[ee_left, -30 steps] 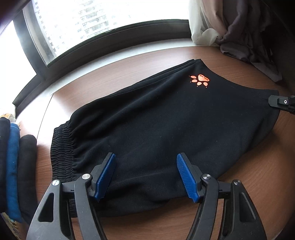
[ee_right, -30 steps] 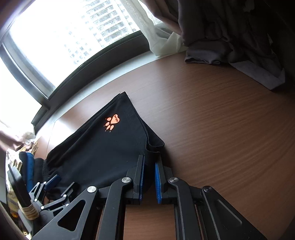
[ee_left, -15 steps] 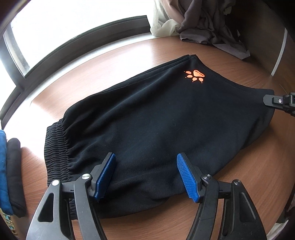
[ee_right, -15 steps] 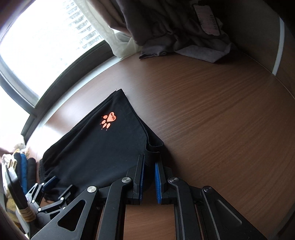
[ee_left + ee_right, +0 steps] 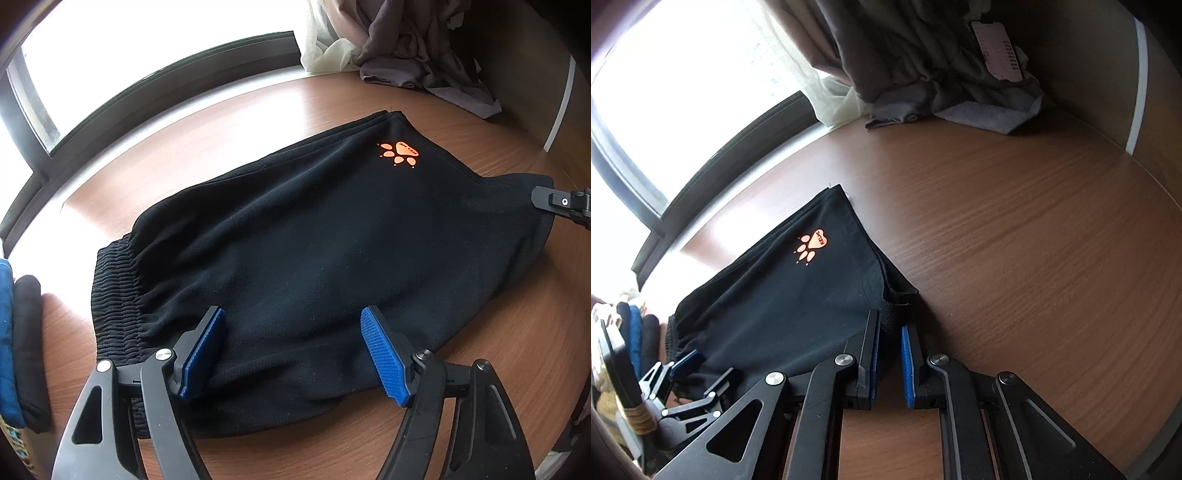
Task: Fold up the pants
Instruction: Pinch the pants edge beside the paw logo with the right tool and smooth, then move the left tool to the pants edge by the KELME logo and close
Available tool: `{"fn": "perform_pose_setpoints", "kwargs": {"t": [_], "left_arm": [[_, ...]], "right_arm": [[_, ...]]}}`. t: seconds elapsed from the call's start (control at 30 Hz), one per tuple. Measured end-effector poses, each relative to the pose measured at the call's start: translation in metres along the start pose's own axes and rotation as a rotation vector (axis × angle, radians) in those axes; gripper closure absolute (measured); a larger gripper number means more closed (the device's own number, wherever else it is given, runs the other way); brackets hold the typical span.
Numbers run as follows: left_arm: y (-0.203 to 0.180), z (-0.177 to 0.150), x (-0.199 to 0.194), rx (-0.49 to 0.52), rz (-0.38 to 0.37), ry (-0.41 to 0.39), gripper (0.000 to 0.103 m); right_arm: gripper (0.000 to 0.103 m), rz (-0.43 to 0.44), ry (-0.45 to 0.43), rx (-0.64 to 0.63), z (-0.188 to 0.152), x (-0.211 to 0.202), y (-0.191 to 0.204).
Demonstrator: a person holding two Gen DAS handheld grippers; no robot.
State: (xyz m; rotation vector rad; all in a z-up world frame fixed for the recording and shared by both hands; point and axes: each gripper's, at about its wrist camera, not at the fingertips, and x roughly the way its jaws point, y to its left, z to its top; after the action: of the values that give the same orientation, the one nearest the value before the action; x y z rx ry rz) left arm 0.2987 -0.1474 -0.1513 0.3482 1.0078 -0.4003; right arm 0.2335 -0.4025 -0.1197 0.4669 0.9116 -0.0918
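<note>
A: Where were the pants (image 5: 314,258) at this frame?

B: Flat on the wooden table (image 5: 1015,240), already doubled leg over leg. Elastic waistband (image 5: 114,295) at the left end, orange paw logo (image 5: 399,153) up near the hem end on the right.

A: Grippers?

B: Left gripper (image 5: 295,354) spread wide, poised over the near edge just beside the waistband, blue pads (image 5: 384,362) clear of the cloth, gripping nothing. Right gripper (image 5: 890,354) pinched nearly closed on the near hem corner, black fabric between the pads.

A: Step?

B: I'd call it grasp setup for the next crosswise fold. One end was held, the other wasn't.

A: Next move?

B: Probably the left needed to drop and clamp the near edge, then the hem end gets carried over toward the waistband. Risk: layers sliding apart.

A: Clutter?

B: Folded clothes stack (image 5: 18,332) far left, grey cloth pile (image 5: 942,74) by the window. Both well apart.
</note>
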Motion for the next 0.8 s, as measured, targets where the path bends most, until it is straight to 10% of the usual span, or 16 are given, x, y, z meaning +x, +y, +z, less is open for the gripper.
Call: {"fn": "perform_pose_setpoints", "kwargs": {"t": [0.43, 0.8], "left_arm": [[-0.008, 0.008, 0.001, 0.035, 0.03, 0.02, 0.028], [-0.02, 0.095, -0.016, 0.228, -0.12, -0.201, 0.029]], "right_arm": [[0.073, -0.005, 0.084, 0.055, -0.006, 0.02, -0.014], [0.071, 0.014, 0.005, 0.154, -0.009, 0.003, -0.015]]}}
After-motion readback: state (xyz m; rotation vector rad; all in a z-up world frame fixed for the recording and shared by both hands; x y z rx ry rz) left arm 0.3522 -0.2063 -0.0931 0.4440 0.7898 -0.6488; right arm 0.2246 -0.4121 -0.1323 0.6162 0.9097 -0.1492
